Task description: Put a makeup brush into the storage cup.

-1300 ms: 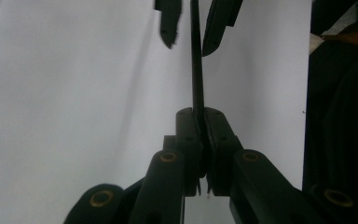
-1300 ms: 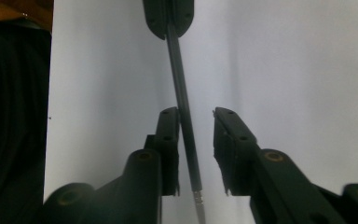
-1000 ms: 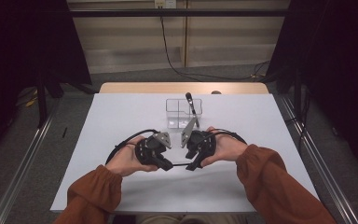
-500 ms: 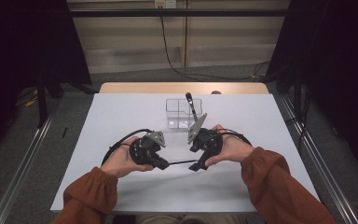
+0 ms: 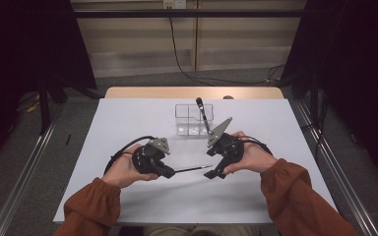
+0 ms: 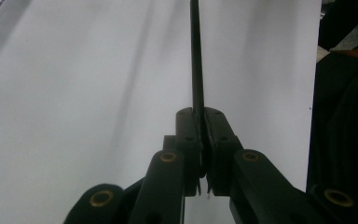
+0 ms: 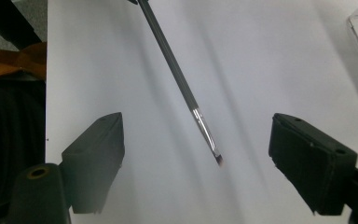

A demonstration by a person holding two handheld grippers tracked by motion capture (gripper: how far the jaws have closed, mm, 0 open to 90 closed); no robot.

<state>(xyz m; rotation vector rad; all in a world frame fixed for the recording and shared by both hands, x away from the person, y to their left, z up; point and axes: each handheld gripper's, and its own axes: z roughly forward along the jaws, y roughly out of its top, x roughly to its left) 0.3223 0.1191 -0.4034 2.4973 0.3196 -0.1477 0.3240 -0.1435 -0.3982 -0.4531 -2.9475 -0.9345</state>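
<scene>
A thin black makeup brush (image 5: 192, 169) juts level from my left gripper (image 5: 170, 172), which is shut on its handle just above the white table (image 5: 128, 123). In the left gripper view the pads (image 6: 214, 135) clamp the brush handle (image 6: 196, 56). My right gripper (image 5: 213, 173) faces it from the right; its jaws have just been opening and stand wide apart. In the right gripper view the brush (image 7: 177, 74) ends with its silver ferrule and bristle tip between the jaws of my right gripper (image 7: 198, 128), touching neither finger (image 7: 98, 154).
A clear plastic organiser (image 5: 184, 120) stands at the table's far middle, with a black-handled brush (image 5: 203, 113) leaning upright in it. A wooden strip runs along the far edge. Black cables trail from both grippers. Dark floor and metal rails flank the table.
The two grippers have drawn apart, the right one shifting to the right. The right gripper's jaws have spread wide off the brush tip, while the left stays shut on the handle.
</scene>
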